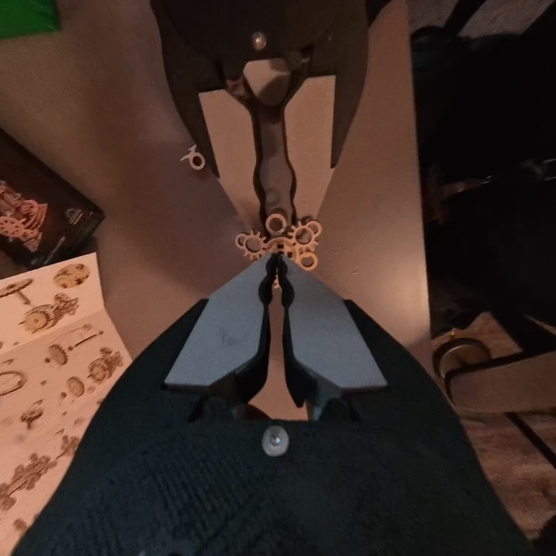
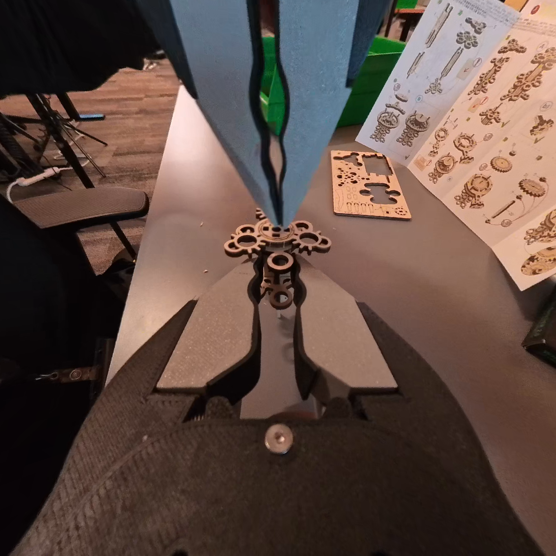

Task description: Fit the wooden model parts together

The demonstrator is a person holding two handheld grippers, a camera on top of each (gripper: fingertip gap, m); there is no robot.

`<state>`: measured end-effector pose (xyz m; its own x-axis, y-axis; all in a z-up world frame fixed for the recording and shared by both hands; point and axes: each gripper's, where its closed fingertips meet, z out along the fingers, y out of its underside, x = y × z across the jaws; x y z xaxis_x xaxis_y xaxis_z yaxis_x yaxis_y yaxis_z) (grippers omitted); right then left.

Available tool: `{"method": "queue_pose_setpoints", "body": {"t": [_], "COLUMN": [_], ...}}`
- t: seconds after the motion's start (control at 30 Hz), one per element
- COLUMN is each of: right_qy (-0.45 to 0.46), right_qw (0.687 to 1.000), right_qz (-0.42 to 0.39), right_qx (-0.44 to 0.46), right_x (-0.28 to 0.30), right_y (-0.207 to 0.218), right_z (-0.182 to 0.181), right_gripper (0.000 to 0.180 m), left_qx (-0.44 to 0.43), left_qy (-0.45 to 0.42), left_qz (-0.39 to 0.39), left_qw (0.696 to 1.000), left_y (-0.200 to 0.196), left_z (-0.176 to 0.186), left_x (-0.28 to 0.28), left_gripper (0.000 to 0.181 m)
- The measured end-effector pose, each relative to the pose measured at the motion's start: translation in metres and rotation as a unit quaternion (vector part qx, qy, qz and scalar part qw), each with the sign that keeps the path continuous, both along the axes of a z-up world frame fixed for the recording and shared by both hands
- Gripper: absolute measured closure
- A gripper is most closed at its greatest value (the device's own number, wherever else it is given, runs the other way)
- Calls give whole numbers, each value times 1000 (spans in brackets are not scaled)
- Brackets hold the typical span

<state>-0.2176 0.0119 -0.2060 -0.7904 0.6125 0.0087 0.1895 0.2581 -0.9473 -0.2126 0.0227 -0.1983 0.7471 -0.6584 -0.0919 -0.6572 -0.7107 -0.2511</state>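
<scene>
Grey table [image 2: 391, 301], wood-pattern floor [image 2: 126, 90], black mesh chair [image 2: 81, 207] beside it, dim warm light

The table [image 2: 391, 285] is a smooth, matt grey top with a soft sheen. Beside it, the flat cut-out sheet [image 2: 368, 185] is pale raw wood, and the gear-lobed model piece [image 2: 246, 240] is the same thin wood with dark, burnt-looking edges. The folded instruction sheet [image 2: 481, 120] on the table's far edge is slightly glossy paper. The right gripper [image 2: 275, 272] has grainy, matt grey pads [image 2: 219, 331] on a ridged black plastic body with one shiny metal screw [image 2: 278, 441].
</scene>
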Motion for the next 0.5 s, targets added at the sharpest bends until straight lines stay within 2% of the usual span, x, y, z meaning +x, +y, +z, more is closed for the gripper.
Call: {"method": "queue_pose_setpoints", "body": {"t": [0.17,0.23,0.27,0.3,0.37,0.4,0.5], "right_qy": [0,-3,-4,-4,-2,-3,-2], "right_qw": [1000,1000,1000,1000,1000,1000,1000], "right_qz": [1,2,2,1,2,2,2], "right_qx": [-1,-2,-2,-2,-2,-2,-2], "right_x": [0,0,1,1,0,1,0], "right_y": [0,0,0,1,0,0,0], "right_z": [0,0,0,0,0,0,0], "right_gripper": [166,166,166,166,166,166,166], "left_qx": [40,16,-22,-1,-10,-7,39], "left_qy": [-29,-29,-13,-54,-9,9,-30], "left_qz": [10,6,3,5,-4,-4,5], "left_qw": [999,999,1000,999,1000,1000,999], "left_y": [6,2,-5,1,-2,-2,6], "left_z": [27,14,-5,0,1,4,37], "left_x": [1,4,0,13,4,-1,3], "left_gripper": [181,181,179,181,181,181,181]}}
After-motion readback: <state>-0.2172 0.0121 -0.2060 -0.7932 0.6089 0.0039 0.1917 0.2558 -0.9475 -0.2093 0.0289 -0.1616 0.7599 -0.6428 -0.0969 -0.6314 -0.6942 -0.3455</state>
